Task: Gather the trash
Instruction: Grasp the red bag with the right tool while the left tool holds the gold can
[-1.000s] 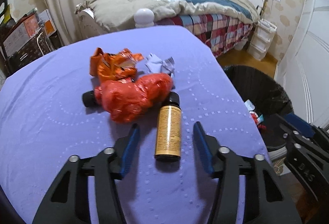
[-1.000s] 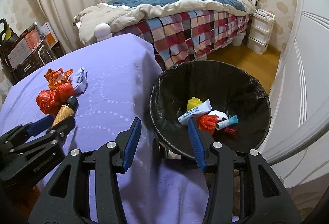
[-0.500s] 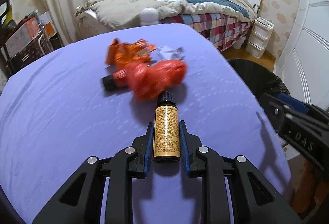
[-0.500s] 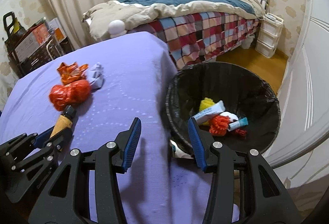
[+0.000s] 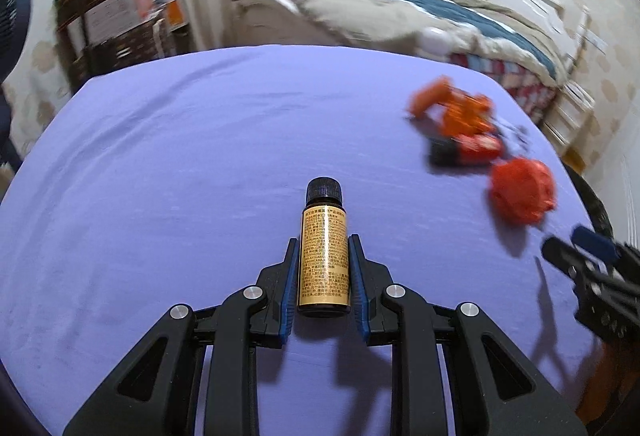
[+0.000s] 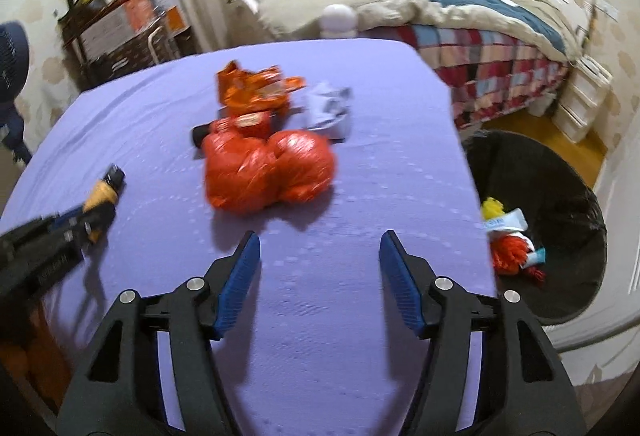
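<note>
**Bottle gripped, red bag next in line**

While the left gripper (image 5: 323, 270) clamps the small amber glass bottle with a gold label and black cap (image 5: 323, 256), bottle axis running straight along its fingers, the right gripper (image 6: 320, 276) hangs spread wide and empty over the purple cloth-covered table (image 6: 340, 356). Just beyond the right gripper lies the crumpled red plastic bag (image 6: 268, 172), long axis crosswise, the right hand nearer. Beyond the bag sit an orange foil wrapper (image 6: 256, 90) and grey paper scrap (image 6: 330, 108). Right of the bag, off the table, stands the black-lined bin (image 6: 560, 204).
</note>
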A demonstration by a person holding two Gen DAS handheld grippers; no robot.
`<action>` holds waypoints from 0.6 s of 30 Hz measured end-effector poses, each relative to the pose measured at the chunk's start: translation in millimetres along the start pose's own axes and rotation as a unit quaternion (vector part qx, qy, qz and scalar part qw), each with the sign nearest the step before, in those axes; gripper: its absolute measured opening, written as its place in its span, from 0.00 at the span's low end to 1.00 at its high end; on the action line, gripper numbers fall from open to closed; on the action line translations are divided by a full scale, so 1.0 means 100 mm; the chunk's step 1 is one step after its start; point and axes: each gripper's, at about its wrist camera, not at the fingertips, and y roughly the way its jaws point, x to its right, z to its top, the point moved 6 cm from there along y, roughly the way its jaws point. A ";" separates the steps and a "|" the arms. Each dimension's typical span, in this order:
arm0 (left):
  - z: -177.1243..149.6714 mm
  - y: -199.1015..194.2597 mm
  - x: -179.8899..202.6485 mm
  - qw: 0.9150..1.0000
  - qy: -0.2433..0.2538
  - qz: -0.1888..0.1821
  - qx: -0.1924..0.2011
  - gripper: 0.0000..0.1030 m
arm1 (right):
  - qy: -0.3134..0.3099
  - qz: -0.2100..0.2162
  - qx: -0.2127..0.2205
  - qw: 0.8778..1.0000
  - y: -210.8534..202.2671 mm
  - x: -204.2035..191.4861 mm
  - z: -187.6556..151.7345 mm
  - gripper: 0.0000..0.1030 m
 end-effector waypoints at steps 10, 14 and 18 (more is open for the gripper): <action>0.15 0.07 -0.51 0.999 -0.040 0.017 0.007 0.24 | -0.018 0.002 -0.005 1.000 0.17 -0.24 0.17 0.75; 0.18 0.09 -0.56 0.999 -0.043 0.013 0.007 0.24 | -0.015 -0.002 -0.007 1.000 0.27 -0.29 0.28 0.76; 0.18 0.09 -0.56 0.999 -0.044 0.011 0.009 0.24 | 0.000 -0.004 -0.007 1.000 0.34 -0.27 0.37 0.76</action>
